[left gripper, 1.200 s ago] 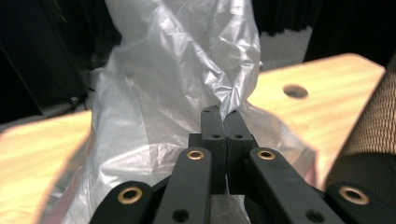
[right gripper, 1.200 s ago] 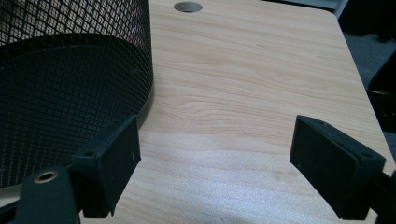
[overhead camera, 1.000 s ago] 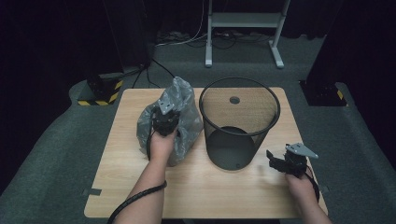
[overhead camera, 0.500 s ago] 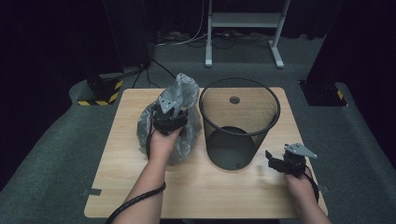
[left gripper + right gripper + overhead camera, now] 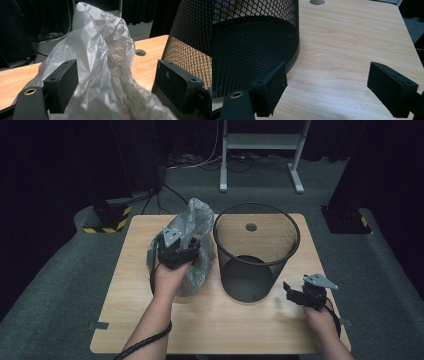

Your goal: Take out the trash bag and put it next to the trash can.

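Standing crumpled at centre left of the high view, a grey plastic bag (image 5: 192, 237) rests on the tabletop (image 5: 235, 330), just beside a black mesh bin (image 5: 256, 252). The left gripper (image 5: 176, 251) has just been opening; its jaws stand wide, bag between them but unpinched. The right gripper (image 5: 300, 295), lower right, is open and empty. Unheld, the bag could slump or snag on a pad.

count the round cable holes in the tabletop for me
1. The round hole sits near the far edge of the table, behind the mesh bin; the grey plastic bag could hide another.
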A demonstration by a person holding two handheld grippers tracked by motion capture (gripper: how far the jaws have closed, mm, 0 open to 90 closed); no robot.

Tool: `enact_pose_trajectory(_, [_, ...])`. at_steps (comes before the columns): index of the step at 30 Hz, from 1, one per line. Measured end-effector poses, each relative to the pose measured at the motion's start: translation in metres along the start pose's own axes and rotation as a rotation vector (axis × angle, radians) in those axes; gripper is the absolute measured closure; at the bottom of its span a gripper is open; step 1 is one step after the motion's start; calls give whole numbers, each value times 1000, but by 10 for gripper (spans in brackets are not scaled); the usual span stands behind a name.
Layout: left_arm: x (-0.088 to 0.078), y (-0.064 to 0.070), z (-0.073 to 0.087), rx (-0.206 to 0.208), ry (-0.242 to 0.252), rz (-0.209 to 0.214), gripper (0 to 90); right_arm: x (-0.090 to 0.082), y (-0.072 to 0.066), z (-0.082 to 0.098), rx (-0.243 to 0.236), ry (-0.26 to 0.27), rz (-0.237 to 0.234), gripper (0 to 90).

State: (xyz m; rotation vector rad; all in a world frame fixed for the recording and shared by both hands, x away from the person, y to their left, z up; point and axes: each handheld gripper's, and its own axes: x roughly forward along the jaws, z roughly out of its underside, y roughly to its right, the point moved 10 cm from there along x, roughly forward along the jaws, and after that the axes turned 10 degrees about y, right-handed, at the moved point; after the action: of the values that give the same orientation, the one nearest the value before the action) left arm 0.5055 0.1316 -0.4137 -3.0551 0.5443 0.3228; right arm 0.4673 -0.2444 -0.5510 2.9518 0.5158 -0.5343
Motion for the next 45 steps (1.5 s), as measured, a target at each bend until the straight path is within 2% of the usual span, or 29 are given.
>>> enact_pose_trajectory(5, [-16, -7, 6, -1, 1, 2, 191, 0, -1, 0, -3, -1, -2, 158])
enact_pose_trajectory(7, [-22, -10, 10, -12, 3, 15, 182, 0, -2, 0, -3, -3, -1, 158])
enact_pose_trajectory(10, [-30, -14, 18, 10, -16, 13, 156, 0, -2, 1, -7, -4, -3, 158])
enact_pose_trajectory(20, [-62, -25, 37, 8, -11, 8, 153, 0, -3, 1, -9, -5, -6, 158])
enact_pose_trajectory(25, [-76, -28, 50, 20, -33, 8, 153, 0, -4, 1, -9, -8, -7, 158])
enact_pose_trajectory(29, [-86, -32, 68, 20, -73, 0, 153, 0, -4, 1, -11, -8, -9, 158])
enact_pose_trajectory(34, [-96, -38, 105, 8, -157, -18, 151, 0, -4, 2, -12, -14, -10, 158])
enact_pose_trajectory(39, [-100, -41, 144, 1, -277, -26, 149, 0, -3, 3, -5, -16, -12, 162])
enact_pose_trajectory(42, [-100, -39, 158, -19, -327, -31, 148, 1, -3, 3, 0, -20, -13, 165])
enact_pose_trajectory(45, [-98, -41, 177, 0, -386, -47, 146, 2, -4, 5, -7, -27, -16, 165])
